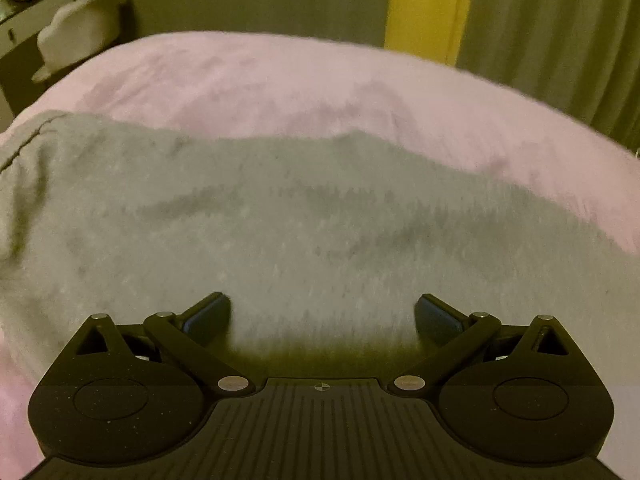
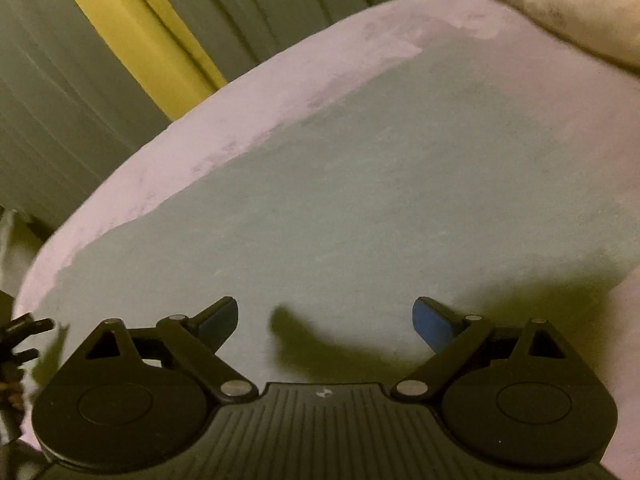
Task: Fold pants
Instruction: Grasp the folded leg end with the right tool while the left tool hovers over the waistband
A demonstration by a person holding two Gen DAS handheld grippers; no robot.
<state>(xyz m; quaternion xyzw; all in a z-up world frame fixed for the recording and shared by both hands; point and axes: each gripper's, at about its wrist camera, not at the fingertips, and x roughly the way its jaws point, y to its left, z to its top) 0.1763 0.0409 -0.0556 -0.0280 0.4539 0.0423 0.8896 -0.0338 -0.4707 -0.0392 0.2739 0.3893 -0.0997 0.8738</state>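
Grey pants [image 1: 248, 216] spread flat across pink bedcover [image 1: 280, 76], seamed edge at far left of left wrist view; same pants [image 2: 360, 184] filling most of right wrist view. Left gripper [image 1: 323, 316] above the fabric, jaws wide apart, nothing between blue pads [image 1: 208, 316]. Right gripper [image 2: 325, 320] likewise spread, nothing clamped, shadow cast on cloth below. Beyond the bed: grey-green curtain [image 1: 560, 32] with yellow strip [image 1: 424, 4]; pale pillow [image 2: 568, 0] at upper right of right view.
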